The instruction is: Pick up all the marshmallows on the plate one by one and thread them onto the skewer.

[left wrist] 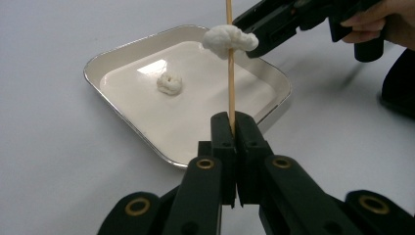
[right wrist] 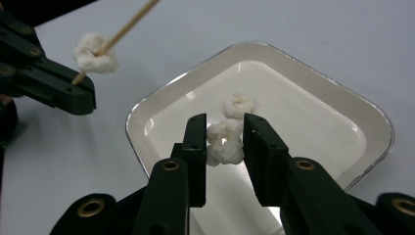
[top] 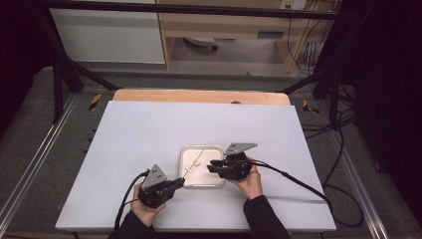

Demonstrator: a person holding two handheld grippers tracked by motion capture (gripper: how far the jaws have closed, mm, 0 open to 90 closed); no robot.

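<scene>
White desk [top: 149, 129], tray [top: 185, 152] at centre: left gripper [left wrist: 234, 128] clamps the skewer [left wrist: 229, 68]; right gripper [right wrist: 224, 134] grips a ring snack [right wrist: 224, 144], probably threading next, needing hole-to-tip alignment.

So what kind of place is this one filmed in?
Probably a lab or recording workspace rather than a kitchen: a white-covered table framed by black metal struts, loose cables on the floor, and plain wooden cabinets behind it.
</scene>
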